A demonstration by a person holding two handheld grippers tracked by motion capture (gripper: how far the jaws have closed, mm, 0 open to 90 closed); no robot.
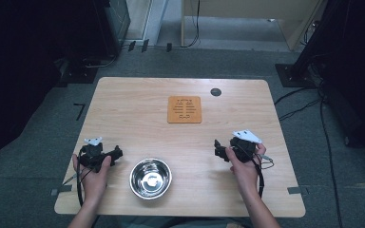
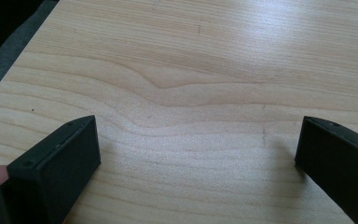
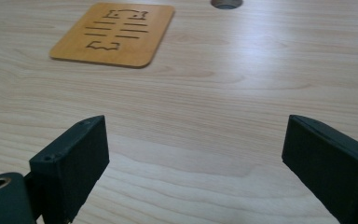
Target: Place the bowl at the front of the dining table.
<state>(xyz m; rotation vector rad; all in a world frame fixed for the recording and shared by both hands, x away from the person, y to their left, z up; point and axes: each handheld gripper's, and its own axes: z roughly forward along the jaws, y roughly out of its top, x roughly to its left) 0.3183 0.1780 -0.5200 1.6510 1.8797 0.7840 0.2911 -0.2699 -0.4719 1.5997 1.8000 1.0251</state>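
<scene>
1. Left hand-held gripper (image 1: 118, 153) rested low on the surface (image 1: 123, 109) at about 8 o'clock, jaws spread wide and empty over bare wood.
2. Right hand-held gripper (image 1: 217, 148) sat at about 4 o'clock, likewise released, pointing toward the wooden trivet (image 1: 184, 109).
3. Steel bowl (image 1: 150, 178) stood upright at 6 o'clock, between both grippers, touched by neither; seemingly empty, though glare hid the bottom.
4. Trivet lay flat just past centre toward 12 o'clock, well apart from the bowl.
5. Judged as the starting step: nothing gripped yet.
6. Next called for closing on the bowl's rim, probably for carrying to the trivet.
</scene>
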